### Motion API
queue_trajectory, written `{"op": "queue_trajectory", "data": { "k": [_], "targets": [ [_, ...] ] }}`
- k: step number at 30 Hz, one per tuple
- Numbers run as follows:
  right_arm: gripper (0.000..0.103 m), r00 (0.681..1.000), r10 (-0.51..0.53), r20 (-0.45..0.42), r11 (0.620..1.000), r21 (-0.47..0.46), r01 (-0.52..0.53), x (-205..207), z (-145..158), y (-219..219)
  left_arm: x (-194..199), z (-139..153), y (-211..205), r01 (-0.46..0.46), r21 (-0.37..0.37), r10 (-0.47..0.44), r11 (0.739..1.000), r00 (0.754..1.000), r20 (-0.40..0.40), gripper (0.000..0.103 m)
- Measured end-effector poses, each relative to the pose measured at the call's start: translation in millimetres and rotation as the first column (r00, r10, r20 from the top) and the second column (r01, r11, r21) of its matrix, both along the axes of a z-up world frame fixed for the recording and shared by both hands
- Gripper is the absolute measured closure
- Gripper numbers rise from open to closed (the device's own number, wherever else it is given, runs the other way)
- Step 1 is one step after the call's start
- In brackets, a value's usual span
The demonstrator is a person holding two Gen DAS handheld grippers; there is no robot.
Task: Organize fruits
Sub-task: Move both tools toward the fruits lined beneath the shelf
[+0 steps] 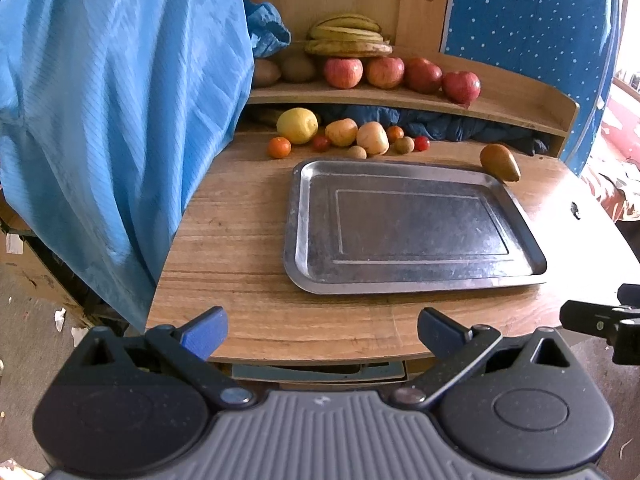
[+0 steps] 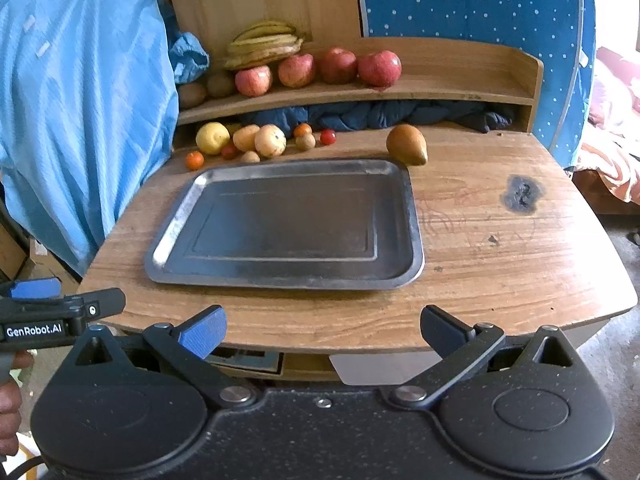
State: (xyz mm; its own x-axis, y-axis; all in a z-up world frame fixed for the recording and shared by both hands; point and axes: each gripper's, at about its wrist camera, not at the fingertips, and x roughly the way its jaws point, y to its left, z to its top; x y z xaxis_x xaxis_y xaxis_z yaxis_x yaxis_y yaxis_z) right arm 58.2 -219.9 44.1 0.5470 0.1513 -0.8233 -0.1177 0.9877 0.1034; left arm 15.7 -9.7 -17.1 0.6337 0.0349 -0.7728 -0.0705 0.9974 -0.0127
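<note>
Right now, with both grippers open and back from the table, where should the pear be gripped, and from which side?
Probably the wide round belly of the pear, not the tapered end. It lies on its side by the tray's far right corner, narrow end pointing right and toward the camera. The right gripper is nearer; come from above, fingers across the belly, since the tray rim crowds its near-left side.
</note>
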Motion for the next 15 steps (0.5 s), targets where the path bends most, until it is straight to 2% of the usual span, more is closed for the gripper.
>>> {"op": "queue_trajectory", "data": {
  "k": [5, 15],
  "targets": [
    [0.0, 1.0, 0.002, -0.029, 1.0, -0.005, -0.002, 9, -5, -10, 9, -8, -10, -0.022, 0.034, 0.024, 0.999, 0.999, -0.045, 0.0],
    [0.0, 0.993, 0.059, -0.099, 0.998, -0.016, -0.061, 38, -18, -30, 26, -18, -32, -0.086, 0.047, 0.091, 0.995, 0.991, -0.103, 0.0]
  ]
}}
